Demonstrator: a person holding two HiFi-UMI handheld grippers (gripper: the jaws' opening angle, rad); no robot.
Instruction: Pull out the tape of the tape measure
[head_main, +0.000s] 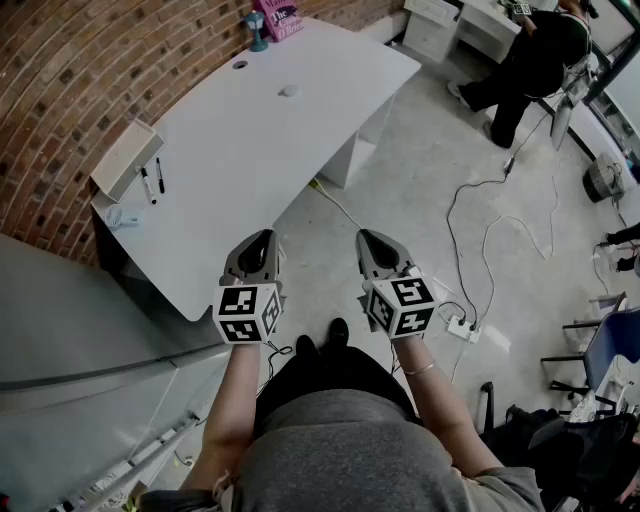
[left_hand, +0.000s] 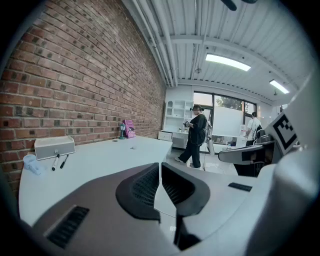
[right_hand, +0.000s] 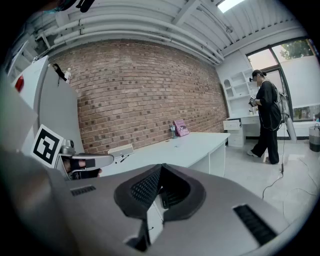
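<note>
No tape measure can be made out for certain; a small pale object (head_main: 289, 91) lies far up the white table (head_main: 250, 150) and shows tiny in the left gripper view (left_hand: 132, 147). My left gripper (head_main: 262, 241) and right gripper (head_main: 371, 240) are held side by side over the floor, off the table's near end and well short of that object. Both are shut, tips together, with nothing between them. The left gripper (left_hand: 160, 165) points along the table; the right gripper (right_hand: 160, 168) points the same way, with the left gripper's body at its left.
A grey box (head_main: 124, 157) with two markers (head_main: 153, 180) sits at the table's near left; a pink box (head_main: 279, 17) stands at the far end. A person in black (head_main: 530, 60) stands at the back right. Cables and a power strip (head_main: 462, 325) lie on the floor.
</note>
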